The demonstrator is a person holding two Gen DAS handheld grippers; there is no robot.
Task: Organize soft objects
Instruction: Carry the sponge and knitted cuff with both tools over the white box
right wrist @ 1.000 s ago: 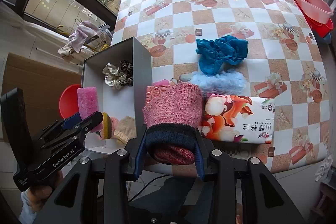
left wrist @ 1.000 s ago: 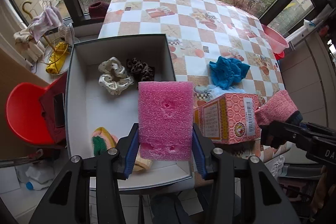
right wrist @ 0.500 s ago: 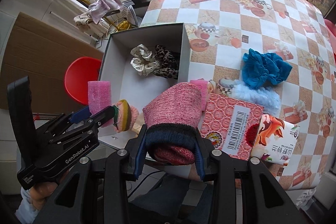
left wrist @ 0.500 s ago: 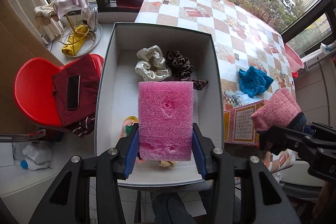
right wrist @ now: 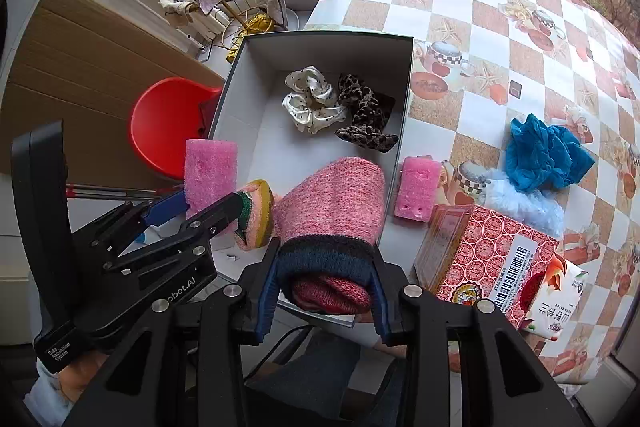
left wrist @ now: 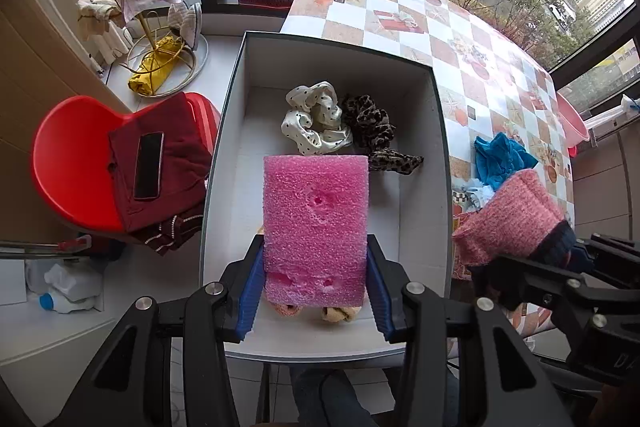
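My left gripper (left wrist: 316,291) pinches the sponge (left wrist: 316,227) above the box (left wrist: 438,163); right gripper (right wrist: 326,291) pinches the rolled sock (right wrist: 332,211) at the box's near edge. Only the right view shows a second sponge (right wrist: 416,189) on the desk (right wrist: 480,39); the left view alone shows the phone (left wrist: 148,165) on the chair (left wrist: 68,163).

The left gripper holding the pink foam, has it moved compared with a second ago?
Yes. The left gripper with the pink foam shifted from the white box's table-side wall to over its middle.
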